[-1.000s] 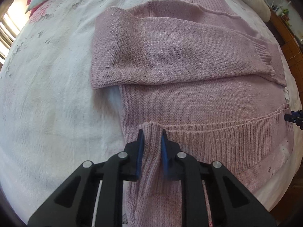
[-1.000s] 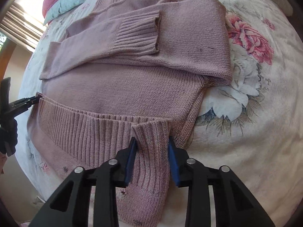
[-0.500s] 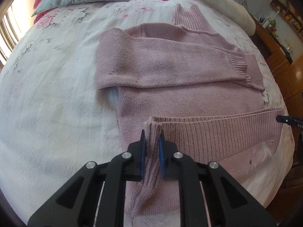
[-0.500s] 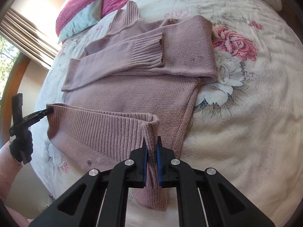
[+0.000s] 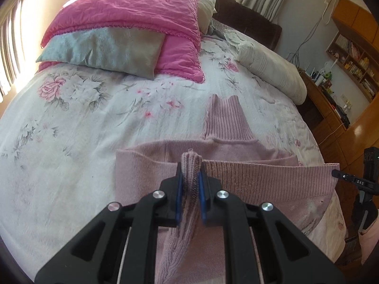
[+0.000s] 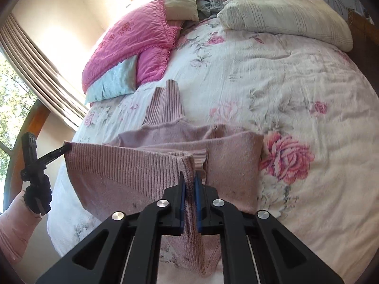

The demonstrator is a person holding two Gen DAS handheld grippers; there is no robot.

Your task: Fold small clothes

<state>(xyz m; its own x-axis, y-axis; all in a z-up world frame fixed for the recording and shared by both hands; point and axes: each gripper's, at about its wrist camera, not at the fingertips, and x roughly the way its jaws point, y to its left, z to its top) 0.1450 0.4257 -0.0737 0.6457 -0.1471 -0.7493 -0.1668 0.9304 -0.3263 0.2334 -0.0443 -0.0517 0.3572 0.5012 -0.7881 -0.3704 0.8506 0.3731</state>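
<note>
The ribbed hem of a pink sweater (image 5: 267, 177) is gripped at 2 corners by the left tool (image 5: 190, 184) and right tool (image 6: 188, 187), raised above the floral bed (image 6: 296, 82).

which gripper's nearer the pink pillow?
Left. The left gripper holds the hem on the side of the pink pillow; the right gripper holds the far corner.

The sweater (image 5: 236, 179) is spread on the bed (image 5: 71, 165), its collar (image 5: 225, 120) turned toward the pillows (image 5: 132, 23) at the head. Its ribbed hem (image 6: 123, 165) is held raised above the body — one corner clamped in the left claw (image 5: 189, 184), the other in the right claw (image 6: 189, 187). Beside the bed, to the sweater's right, a shelf unit (image 5: 355, 54) is set.
</note>
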